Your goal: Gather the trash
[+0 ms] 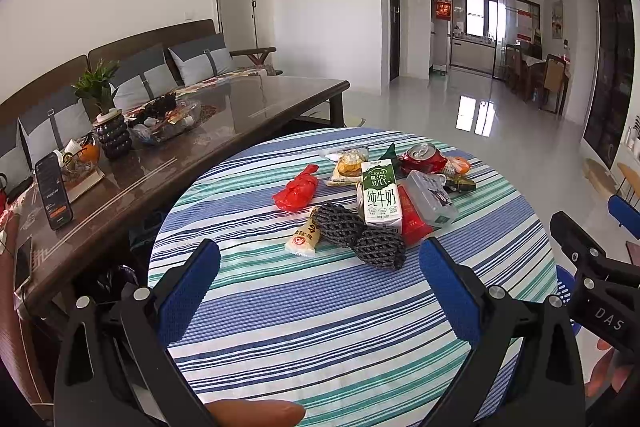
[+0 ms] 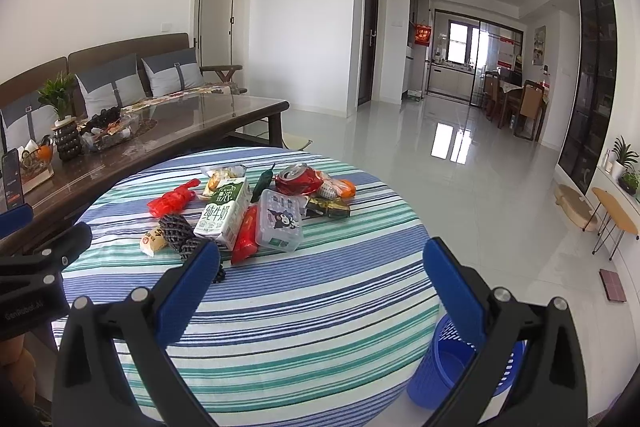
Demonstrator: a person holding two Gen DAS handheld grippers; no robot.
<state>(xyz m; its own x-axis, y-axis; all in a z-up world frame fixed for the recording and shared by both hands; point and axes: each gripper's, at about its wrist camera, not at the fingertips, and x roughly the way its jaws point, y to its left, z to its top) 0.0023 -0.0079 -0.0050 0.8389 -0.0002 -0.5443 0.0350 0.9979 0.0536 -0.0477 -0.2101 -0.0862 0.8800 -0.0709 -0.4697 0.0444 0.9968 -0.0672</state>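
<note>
Nothing collected yet: I see the trash pile [image 2: 248, 211] untouched on the bench [image 2: 320, 307], blue bin [image 2: 444, 375] apparently empty, both jaws wide open, holding nothing.

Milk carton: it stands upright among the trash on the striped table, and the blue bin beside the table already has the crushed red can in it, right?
Not quite. The crushed red can is not in the blue bin; it lies on the striped table behind the milk carton. The right wrist view shows this. The rest holds: the carton stands upright among the trash, and the bin sits beside the table.
</note>
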